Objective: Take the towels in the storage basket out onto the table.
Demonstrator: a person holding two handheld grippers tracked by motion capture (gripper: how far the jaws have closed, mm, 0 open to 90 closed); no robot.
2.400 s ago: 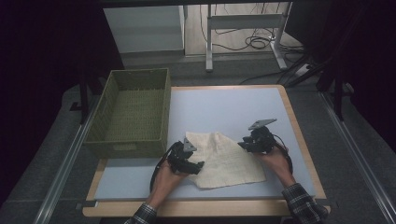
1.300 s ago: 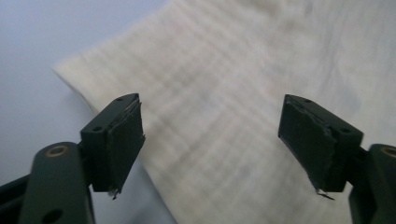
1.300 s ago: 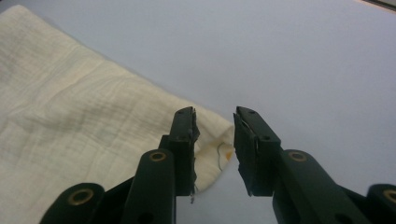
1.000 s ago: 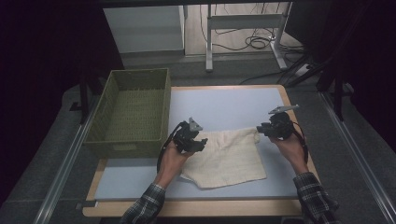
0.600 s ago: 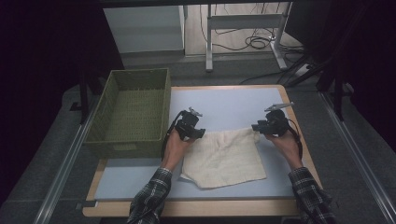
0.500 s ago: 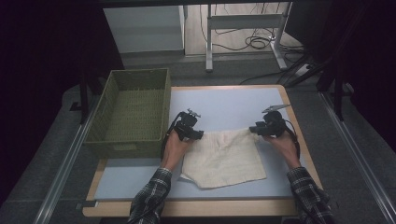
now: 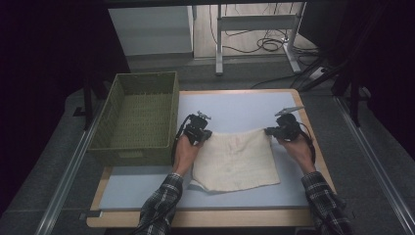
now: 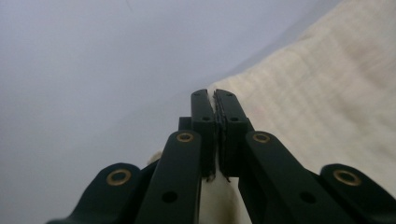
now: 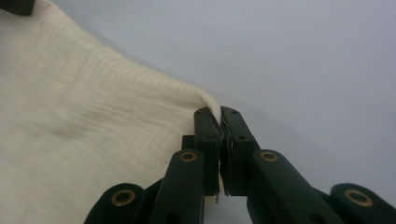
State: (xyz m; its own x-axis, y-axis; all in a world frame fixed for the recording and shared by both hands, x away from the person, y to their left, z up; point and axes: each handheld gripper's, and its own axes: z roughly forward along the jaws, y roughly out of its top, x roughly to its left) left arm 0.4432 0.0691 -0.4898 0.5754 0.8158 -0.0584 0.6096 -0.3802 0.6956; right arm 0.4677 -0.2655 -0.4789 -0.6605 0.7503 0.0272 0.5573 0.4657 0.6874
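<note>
A cream cloth [image 7: 237,159] lies spread on the pale blue table top [image 7: 240,105]. My left gripper [image 7: 206,135] is at its far left corner and my right gripper [image 7: 268,131] at its far right corner, with the far edge stretched straight between them. In the left gripper view, the left gripper [image 8: 214,99] has just been closing and now pinches the cloth [image 8: 317,93] corner. In the right gripper view, the right gripper [image 9: 219,113] has likewise just been closing, and the cloth [image 9: 84,121] corner is tucked between its pads.
An olive woven basket [image 7: 132,154] stands at the table's left, close beside the left hand. The wooden table edge [image 7: 205,218] runs along the near side. Desk legs and cables [image 7: 264,44] are on the floor beyond the table.
The left hand has moved toward the far side. The cloth's far edge is now pulled straight between the two grippers, and the cloth lies flatter than a second ago.
</note>
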